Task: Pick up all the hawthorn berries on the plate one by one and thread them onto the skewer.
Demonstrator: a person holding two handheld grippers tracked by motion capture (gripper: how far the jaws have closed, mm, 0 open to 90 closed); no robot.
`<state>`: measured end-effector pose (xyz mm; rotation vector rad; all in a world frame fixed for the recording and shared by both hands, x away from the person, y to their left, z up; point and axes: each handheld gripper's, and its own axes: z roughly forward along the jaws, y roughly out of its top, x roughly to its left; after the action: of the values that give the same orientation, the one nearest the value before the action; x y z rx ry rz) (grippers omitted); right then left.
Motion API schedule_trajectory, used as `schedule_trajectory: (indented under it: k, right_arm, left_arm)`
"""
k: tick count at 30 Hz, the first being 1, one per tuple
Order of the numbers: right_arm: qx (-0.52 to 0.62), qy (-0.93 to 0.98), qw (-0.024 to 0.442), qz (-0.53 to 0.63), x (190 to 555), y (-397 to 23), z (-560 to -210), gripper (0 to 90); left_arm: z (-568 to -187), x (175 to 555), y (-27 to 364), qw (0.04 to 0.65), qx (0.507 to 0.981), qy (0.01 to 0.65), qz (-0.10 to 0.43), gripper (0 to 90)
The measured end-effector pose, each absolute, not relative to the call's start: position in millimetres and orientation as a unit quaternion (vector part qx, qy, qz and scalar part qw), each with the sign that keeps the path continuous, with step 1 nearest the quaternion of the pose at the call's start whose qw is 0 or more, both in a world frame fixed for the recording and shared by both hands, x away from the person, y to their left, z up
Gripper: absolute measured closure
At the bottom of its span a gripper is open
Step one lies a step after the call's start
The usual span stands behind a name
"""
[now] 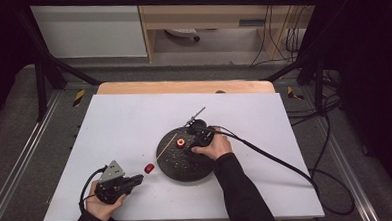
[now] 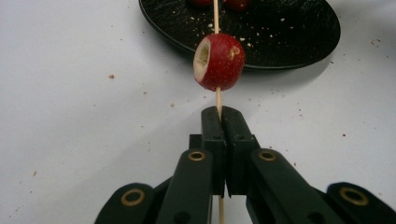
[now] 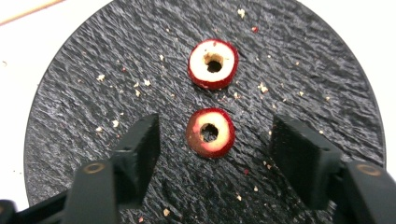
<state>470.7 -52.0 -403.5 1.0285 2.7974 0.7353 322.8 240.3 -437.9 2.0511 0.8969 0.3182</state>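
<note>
- While the left gripper [image 2: 219,114] pinches the skewer [image 2: 216,18] bearing one threaded fruit [image 2: 219,61] beside the plate [image 1: 172,164], threading has begun.
- Right gripper [image 3: 215,140], spread, straddles the nearer cored fruit [image 3: 210,133]; another cored fruit [image 3: 213,64] waits.

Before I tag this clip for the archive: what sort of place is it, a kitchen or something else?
Probably a lab or recording workshop, not a kitchen: the white table sits inside a black metal frame, loose cables trail over the floor, and a plain cabinet stands behind.
</note>
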Motion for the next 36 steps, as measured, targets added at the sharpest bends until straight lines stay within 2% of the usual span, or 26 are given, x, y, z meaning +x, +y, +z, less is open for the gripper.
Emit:
schedule_trajectory:
  k: [11,18,36]
  right_arm:
    - [0.347,0.909,0.012,0.229,480,-50,-409,54.0]
    - [0.355,0.908,-0.013,0.224,483,-50,-411,61.4]
    - [0.372,0.902,-0.033,0.218,487,-51,-412,62.6]
  left_arm:
    - [-438,323,240,0.426,0.821,0.359,0.127,88.2]
    - [-438,323,240,0.425,0.822,0.358,0.126,88.2]
    - [-438,323,239,0.425,0.822,0.357,0.126,88.2]
